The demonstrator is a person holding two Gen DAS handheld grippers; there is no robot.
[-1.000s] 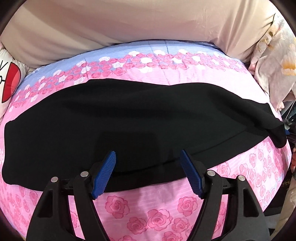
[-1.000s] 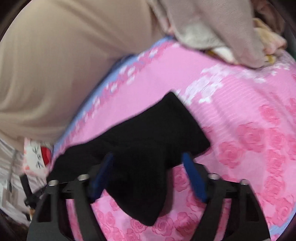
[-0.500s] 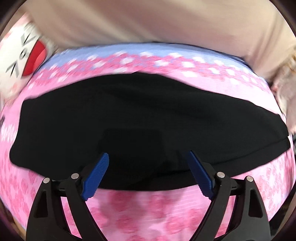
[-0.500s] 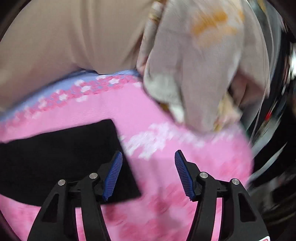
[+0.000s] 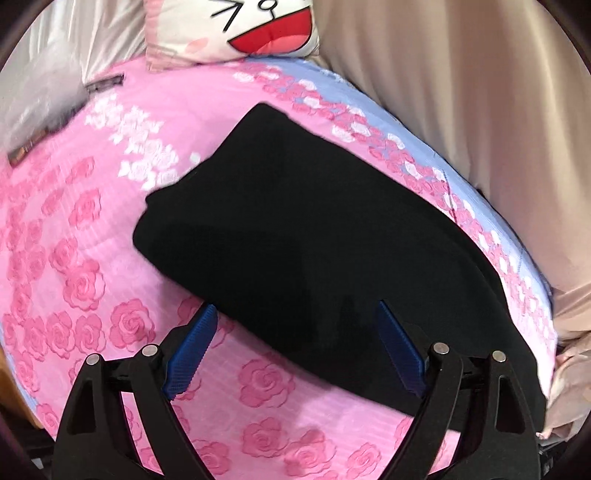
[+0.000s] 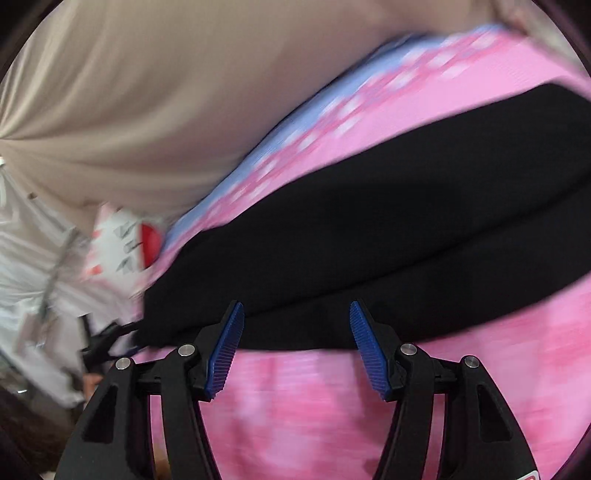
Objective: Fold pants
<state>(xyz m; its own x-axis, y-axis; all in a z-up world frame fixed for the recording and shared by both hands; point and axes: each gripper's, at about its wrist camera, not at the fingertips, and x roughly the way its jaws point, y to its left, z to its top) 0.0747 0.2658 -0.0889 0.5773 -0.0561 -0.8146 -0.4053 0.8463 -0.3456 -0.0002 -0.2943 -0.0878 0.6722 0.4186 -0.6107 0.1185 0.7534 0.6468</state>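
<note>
Pants (image 5: 317,236): lying flat on bed (image 5: 92,229) as long doubled black strip, lengthwise fold apparently done. Left claw (image 5: 295,350) and right claw (image 6: 295,343): both hovering apart, gripping nothing. Remaining: crosswise folds.

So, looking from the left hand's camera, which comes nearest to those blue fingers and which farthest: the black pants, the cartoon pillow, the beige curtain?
1. Black pants, just ahead of the fingers.
2. Beige curtain, right side.
3. Cartoon pillow, far top.
</note>
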